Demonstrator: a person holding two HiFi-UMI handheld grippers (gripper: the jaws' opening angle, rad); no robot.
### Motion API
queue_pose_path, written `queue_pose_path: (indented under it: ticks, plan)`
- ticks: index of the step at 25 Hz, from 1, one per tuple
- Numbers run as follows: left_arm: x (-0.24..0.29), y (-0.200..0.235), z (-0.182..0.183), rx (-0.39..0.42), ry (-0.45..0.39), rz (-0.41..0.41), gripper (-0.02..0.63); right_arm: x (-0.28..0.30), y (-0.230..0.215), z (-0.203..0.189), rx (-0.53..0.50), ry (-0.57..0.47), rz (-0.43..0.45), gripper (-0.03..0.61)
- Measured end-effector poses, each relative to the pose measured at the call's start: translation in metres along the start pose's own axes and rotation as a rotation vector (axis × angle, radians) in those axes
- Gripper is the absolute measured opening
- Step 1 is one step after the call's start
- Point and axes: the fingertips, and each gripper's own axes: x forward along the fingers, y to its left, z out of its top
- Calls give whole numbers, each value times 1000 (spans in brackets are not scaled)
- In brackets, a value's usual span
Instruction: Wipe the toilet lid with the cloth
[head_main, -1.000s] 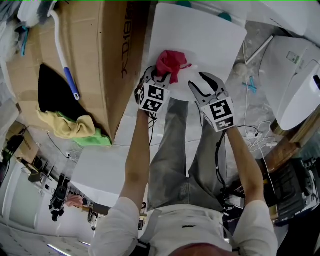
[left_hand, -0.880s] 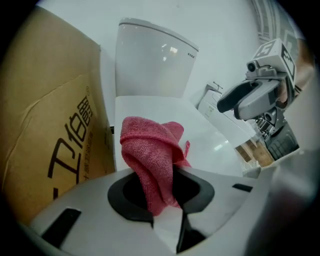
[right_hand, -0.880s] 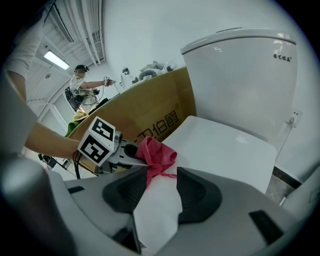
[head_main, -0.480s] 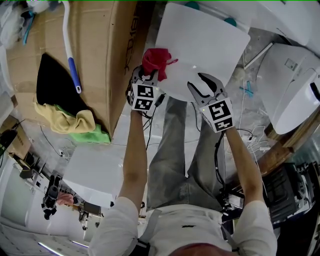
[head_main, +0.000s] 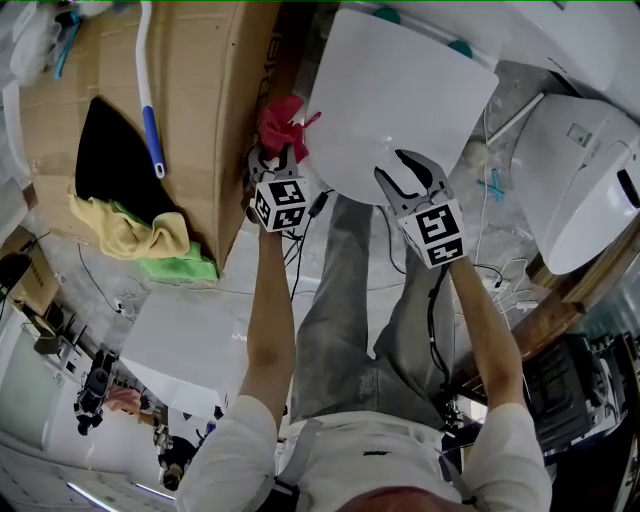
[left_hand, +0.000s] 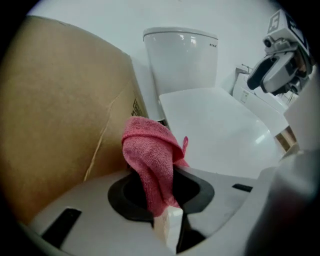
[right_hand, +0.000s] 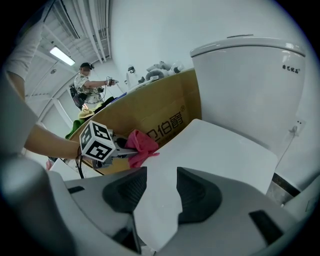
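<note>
Now you clamp the crumpled pink microfibre cloth (head_main: 280, 121) in your left gripper (head_main: 277, 153) just off the left edge of the white plastic toilet lid (head_main: 405, 95), right gripper (head_main: 408, 172) gaping empty over its near edge, wiping apparently unfinished.

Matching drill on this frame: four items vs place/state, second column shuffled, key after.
1. red cloth
2. right gripper
3. brush
4. lid

A. lies on the box
B. open, holding nothing
C. clamped in the left gripper
D. white, shut flat

Pairs: 1-C, 2-B, 3-A, 4-D
</note>
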Motion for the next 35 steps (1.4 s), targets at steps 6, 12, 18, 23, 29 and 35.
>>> queue_pose_path:
  ticks: [6,12,18,23,29,35]
  plan:
    - [-6,-22,-11,-33,-15,-51,109,-13,-2,-13,7,-11,6,198]
    - [-8,-67,-11,6,-32,-139,109,-29,-11,-43,14,-7,20,198]
    - [-14,-99,-14,21,-32,-140,109,-56,-25,-73,3,-5,39,198]
    - [-20,-140,-12,48,-24,-165,109,-80,-45,-98,-10,7,36,198]
    - [-23,-194,-2,20,-37,-186,109,-104,-64,-117,-24,8,34,198]
    - [-24,-237,10,7,-50,-204,109,-120,-74,-129,-19,-13,39,198]
